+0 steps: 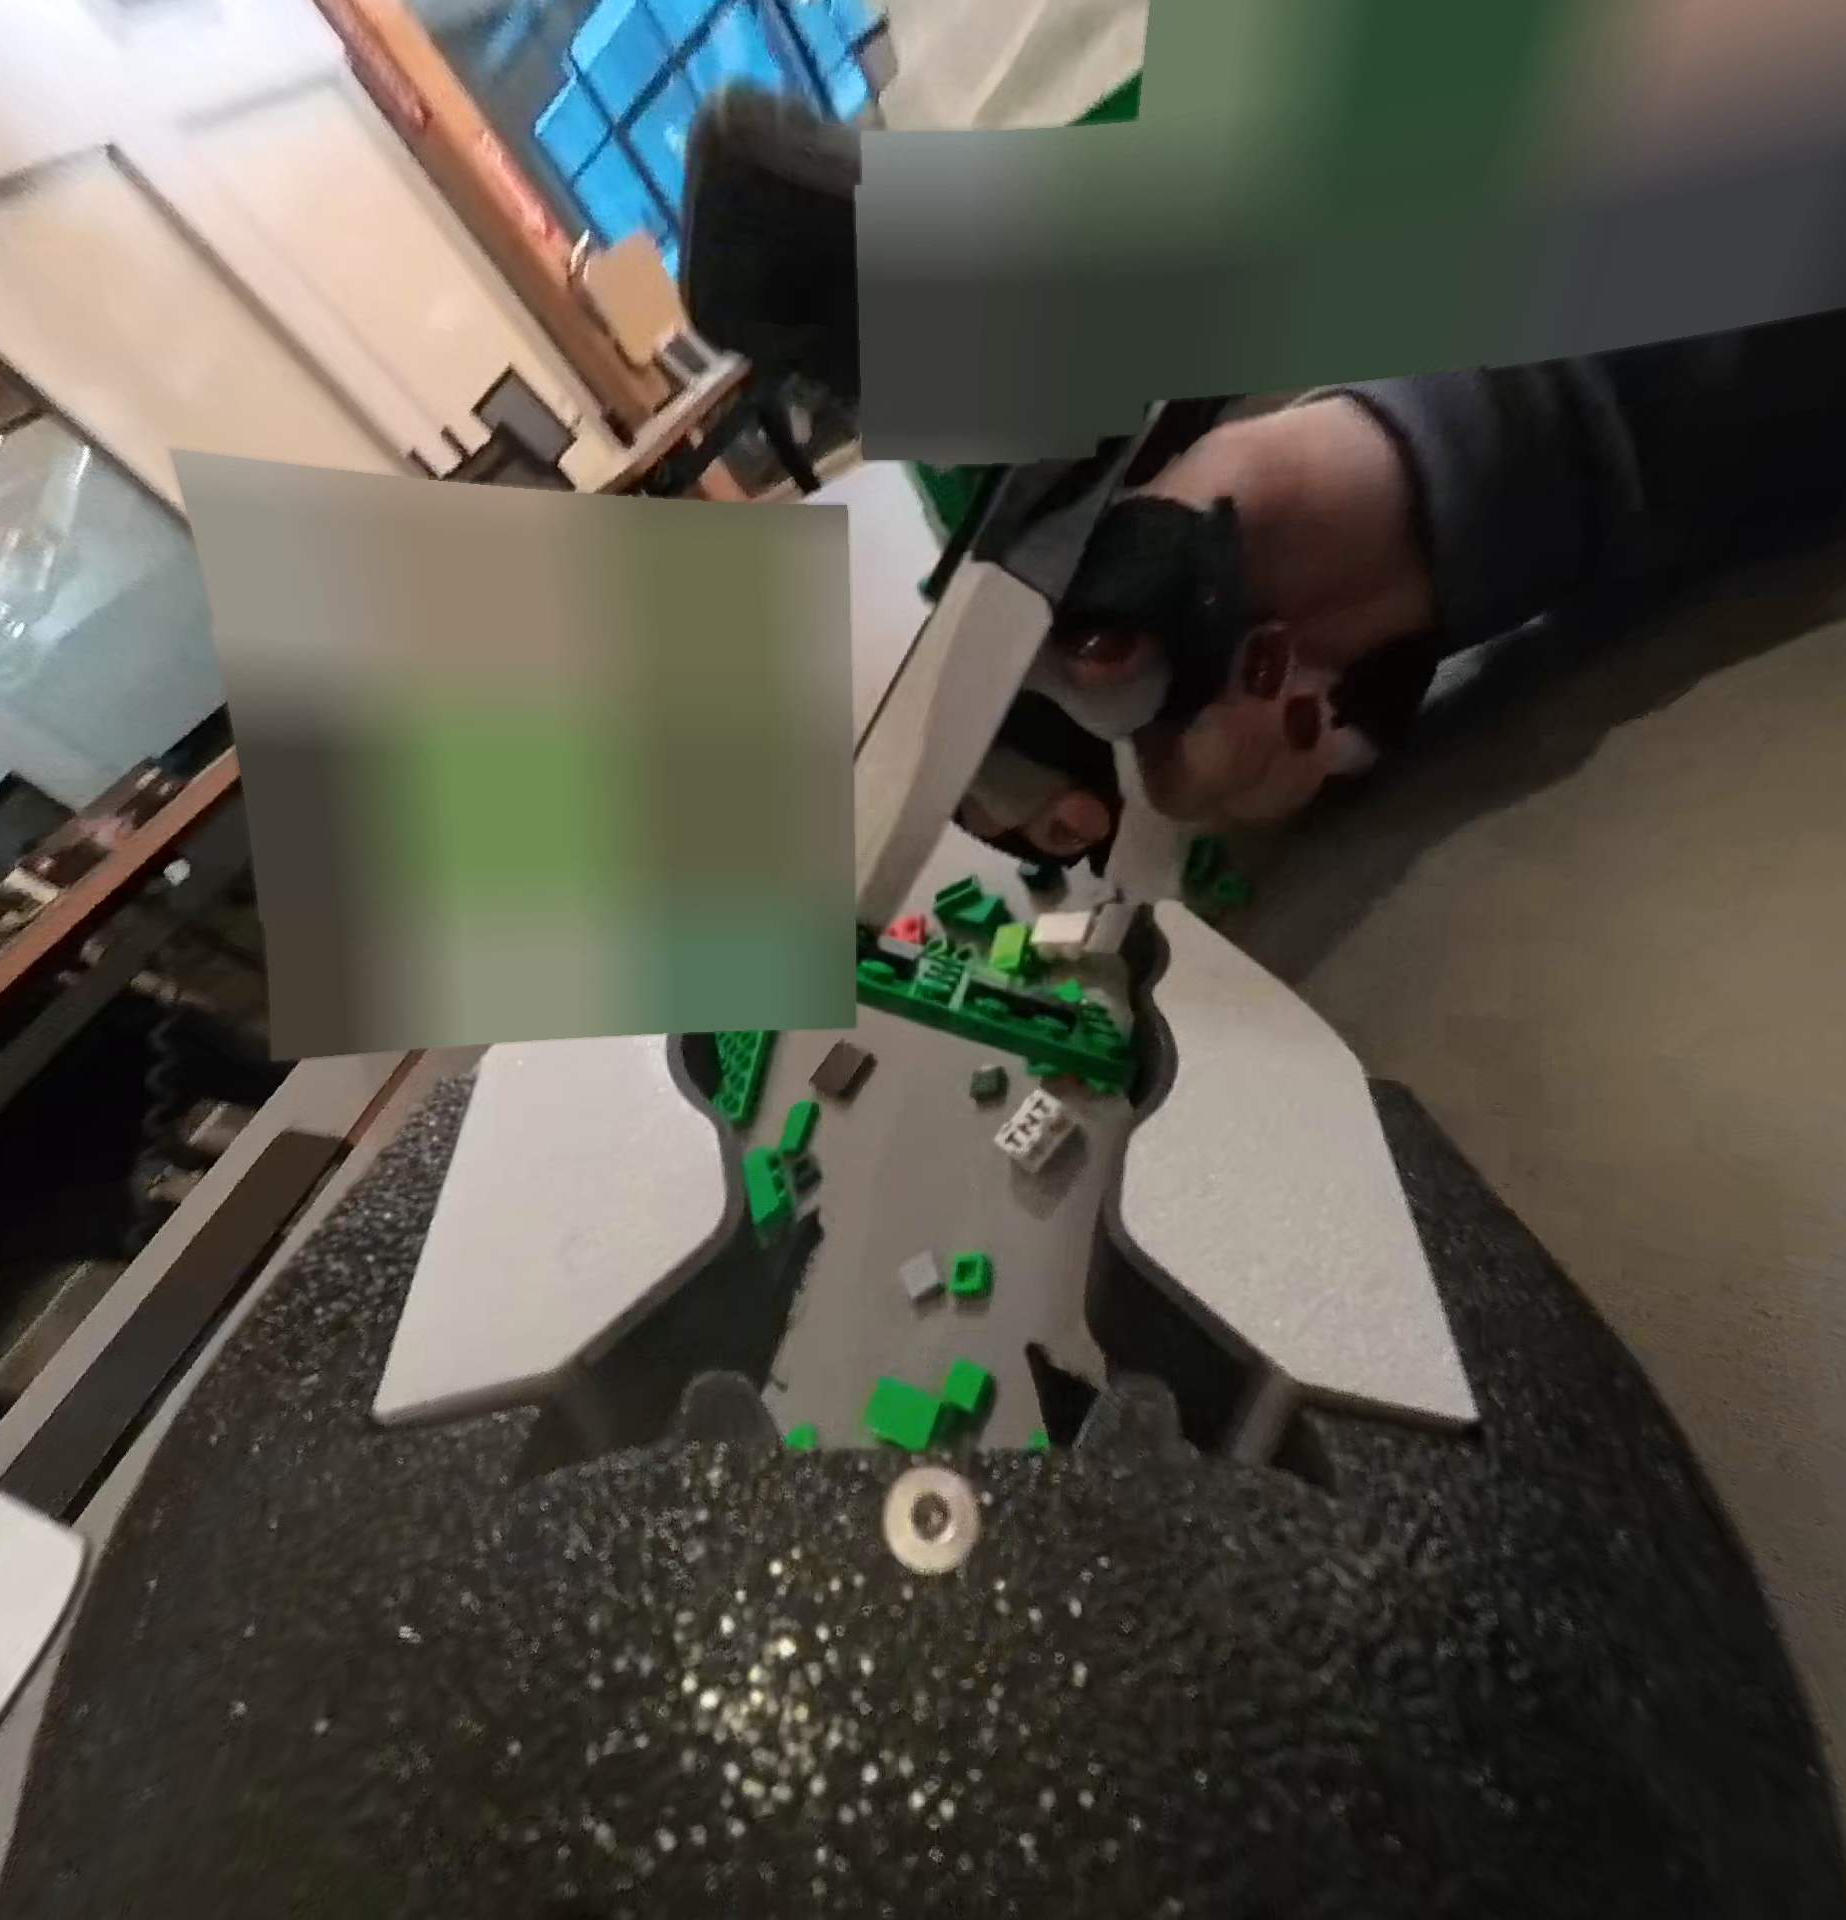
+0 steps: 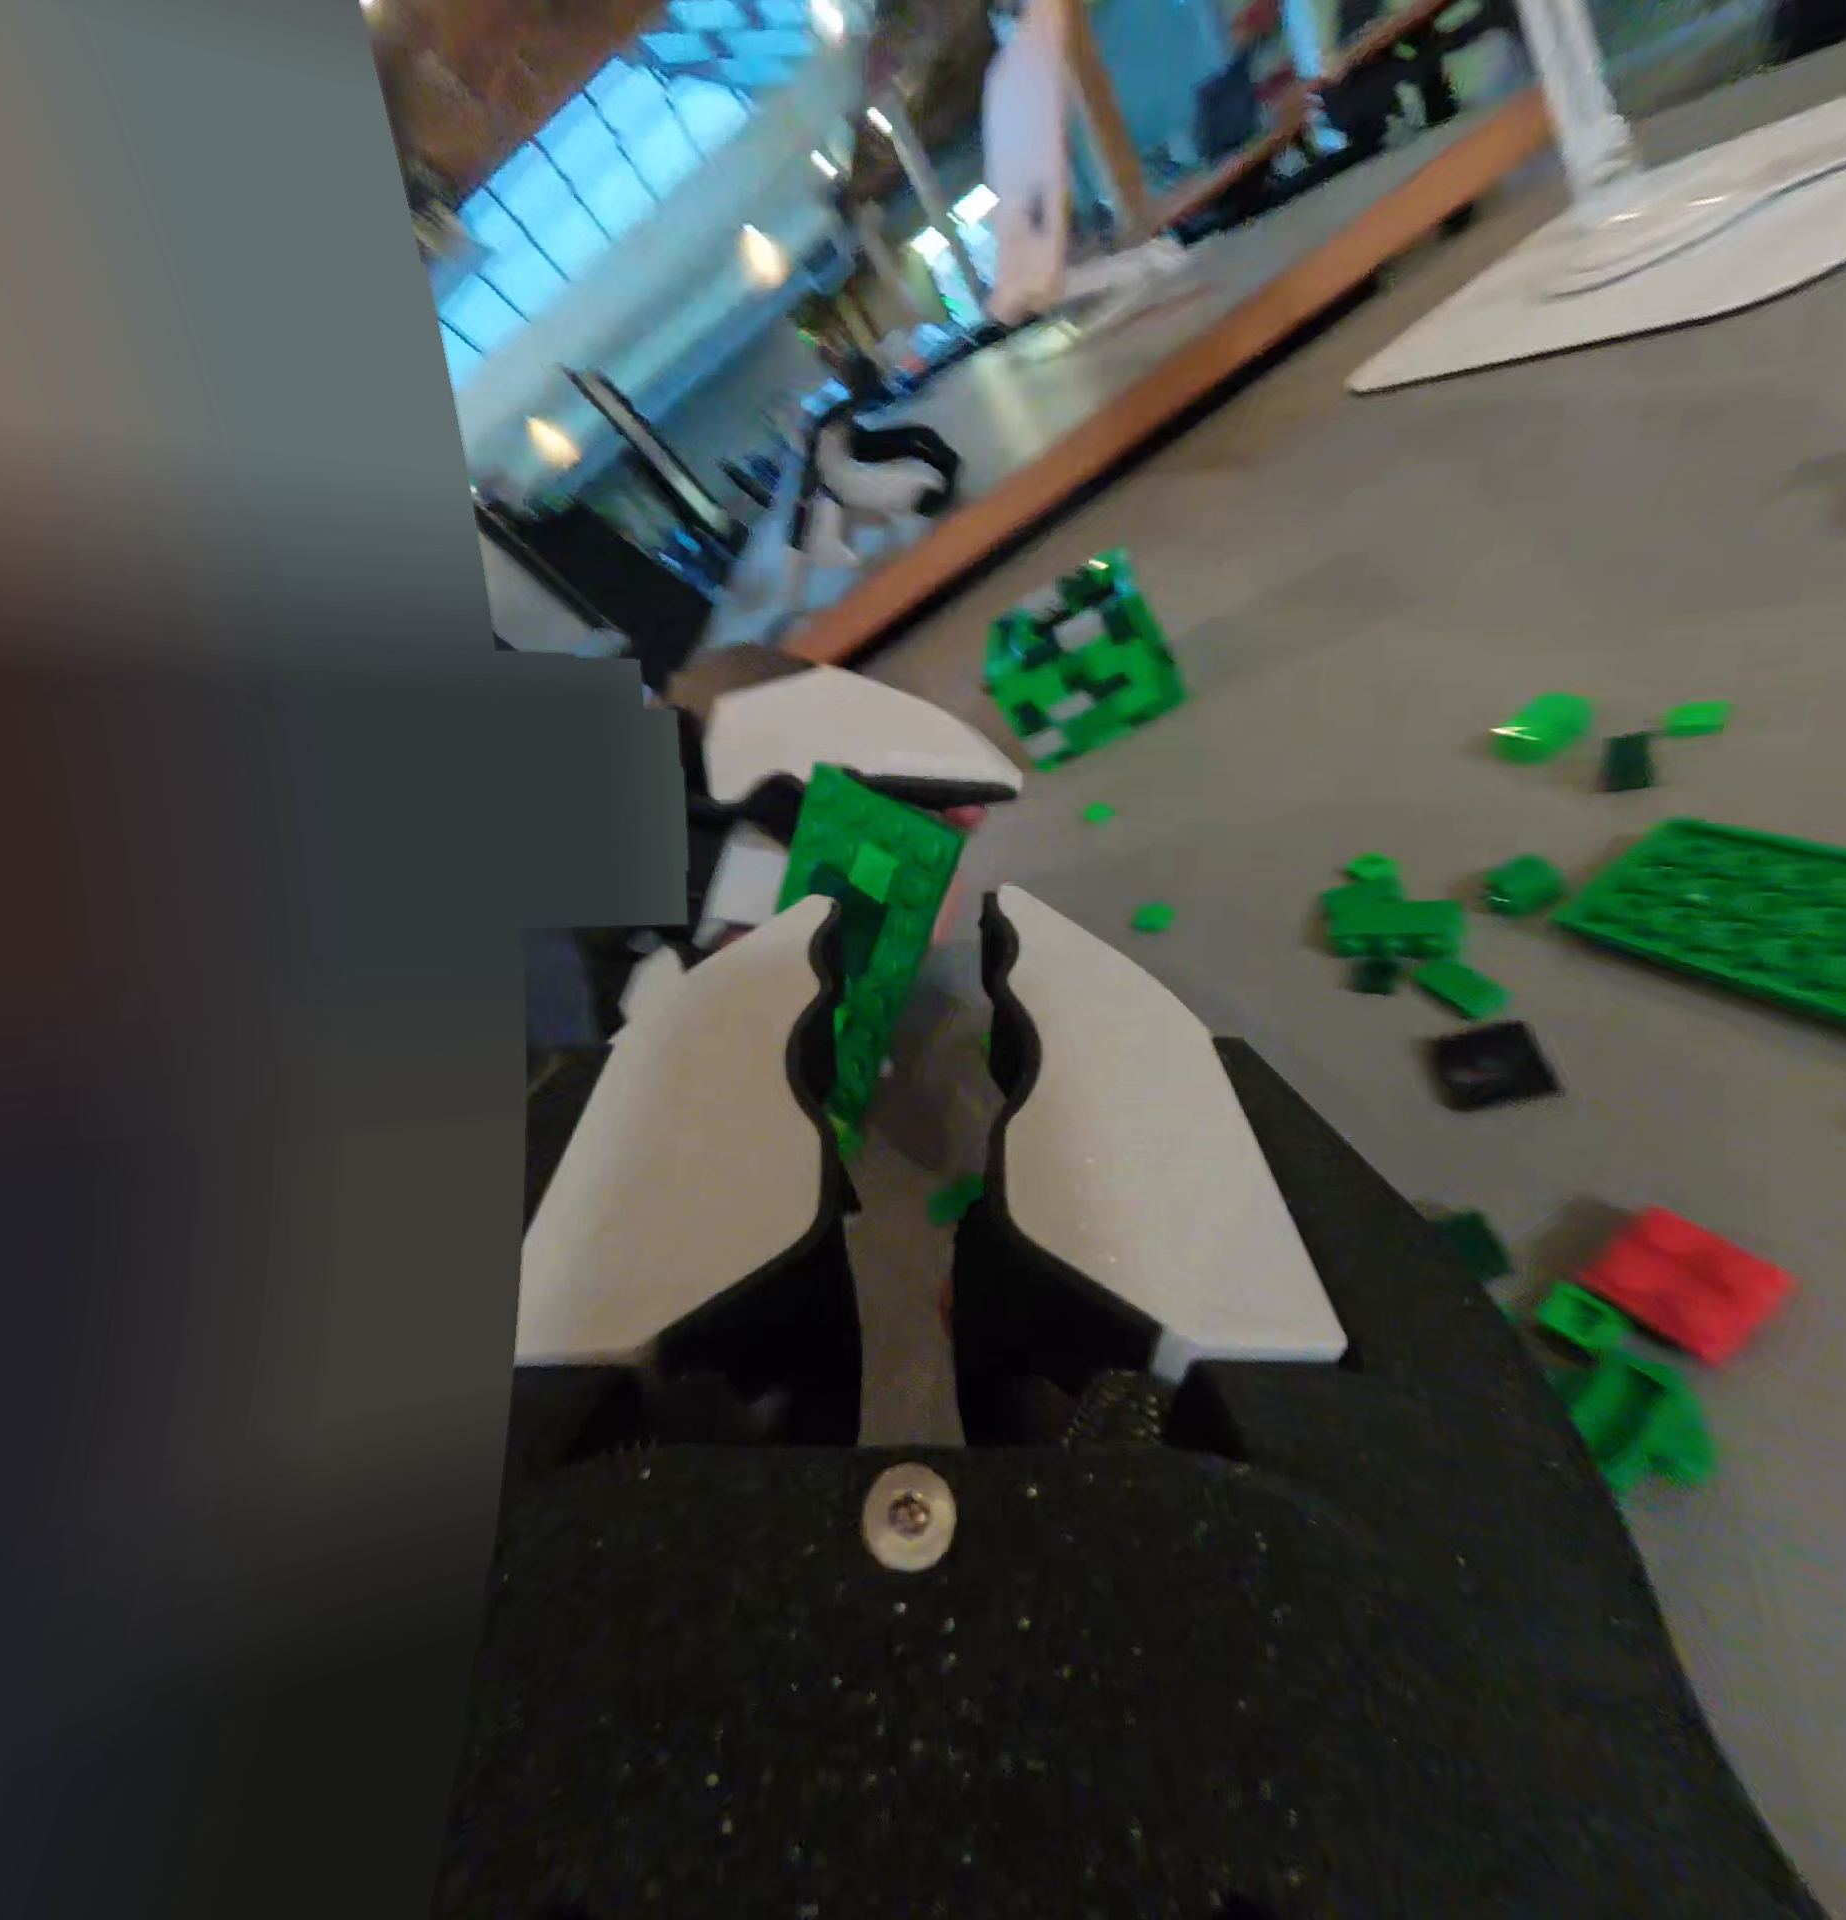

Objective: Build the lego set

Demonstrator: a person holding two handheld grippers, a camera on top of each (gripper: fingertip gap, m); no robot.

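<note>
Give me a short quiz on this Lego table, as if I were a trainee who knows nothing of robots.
1. True or false: the large green baseplate lies flat on the table.
2. What colour is the big loose piece to the right of the right gripper? A red, B blue, C yellow.
3. Fill in: the green plate between the right gripper's fingers is not lying flat, it stands ____.

Key: 1 true; 2 A; 3 tilted.

We see glossy green plastic bricks (image 2: 1397, 920) on a matt grey tabletop (image 2: 1262, 582), and rough, speckled black hand-held gripper (image 1: 934, 1049) bodies.
</note>
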